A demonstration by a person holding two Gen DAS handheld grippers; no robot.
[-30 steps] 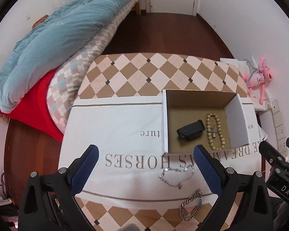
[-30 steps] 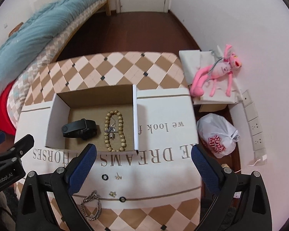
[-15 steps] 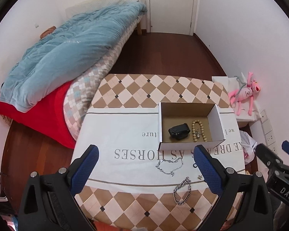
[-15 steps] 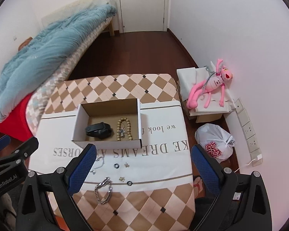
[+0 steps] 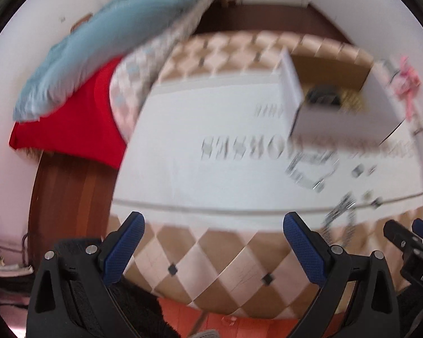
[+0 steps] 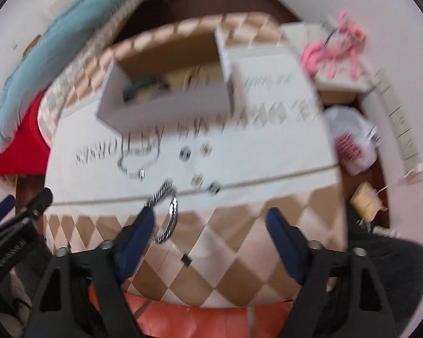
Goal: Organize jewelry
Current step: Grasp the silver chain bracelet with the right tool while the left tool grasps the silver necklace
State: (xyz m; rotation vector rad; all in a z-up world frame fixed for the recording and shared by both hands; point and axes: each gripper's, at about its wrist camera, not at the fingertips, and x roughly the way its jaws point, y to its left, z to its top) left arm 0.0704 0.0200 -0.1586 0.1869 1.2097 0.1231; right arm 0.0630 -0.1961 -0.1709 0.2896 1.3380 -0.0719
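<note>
Both views are motion-blurred. An open cardboard box (image 6: 166, 109) stands on the white cloth and holds a black band (image 6: 143, 87) and a bead bracelet (image 6: 194, 76); the box also shows in the left wrist view (image 5: 332, 124). On the cloth lie a thin silver chain (image 6: 135, 166), a thick silver chain bracelet (image 6: 166, 211), and small rings and earrings (image 6: 200, 166). My right gripper (image 6: 208, 225) is open above the table's near edge, its left finger beside the thick bracelet. My left gripper (image 5: 211, 231) is open and empty over the near edge, left of the jewelry (image 5: 313, 171).
The table (image 5: 211, 256) has a checkered cover with a lettered white cloth (image 5: 211, 169). A bed with a blue quilt (image 5: 112, 36) and red sheet lies to the left. A pink toy (image 6: 332, 50) and white plastic bag (image 6: 352, 143) lie on the right.
Both grippers have dropped fast from high above toward the table's near edge. The table and jewelry now look much larger. Both stay open and empty.
</note>
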